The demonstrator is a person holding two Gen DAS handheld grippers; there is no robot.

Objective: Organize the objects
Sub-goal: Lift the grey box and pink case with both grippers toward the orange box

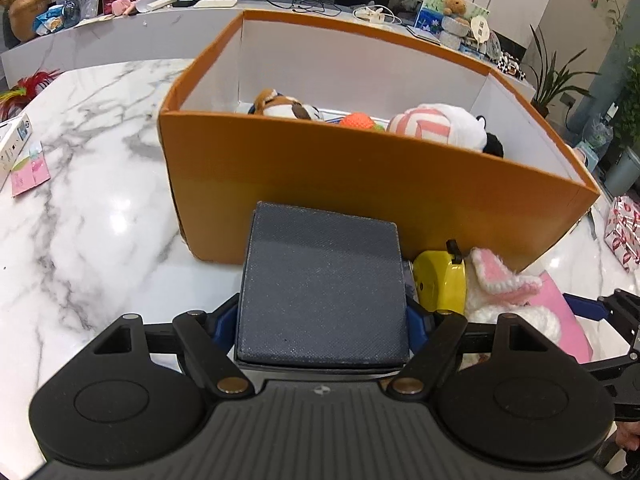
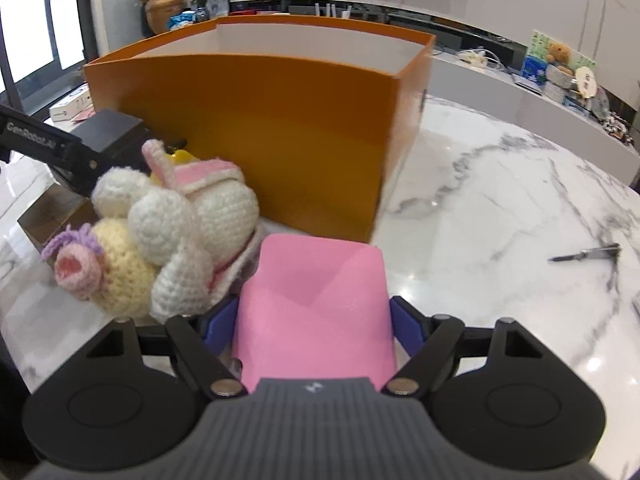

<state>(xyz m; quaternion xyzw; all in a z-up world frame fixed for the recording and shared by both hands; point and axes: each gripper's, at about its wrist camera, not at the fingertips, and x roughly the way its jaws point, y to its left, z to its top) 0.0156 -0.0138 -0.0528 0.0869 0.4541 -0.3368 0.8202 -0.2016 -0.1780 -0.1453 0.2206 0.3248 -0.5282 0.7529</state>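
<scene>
Right wrist view: pink pouch (image 2: pixel 316 312) between the closing right hand-held gripper's (image 2: pixel 316 320) blue fingers (image 2: pixel 406 322), apparently gripped.

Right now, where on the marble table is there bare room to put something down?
Bare marble lies left of the orange box, toward the pink cards, and right of the box out to the small metal tool. The box's front is crowded: dark box, yellow item, crocheted bunny, pink box.

In your right wrist view you can read "GenRobot.AI" in white letters on the black body of the left gripper (image 2: pixel 48 142) at the left edge. Print on the small white box (image 1: pixel 12 146) in your left view stays too small to read.
</scene>
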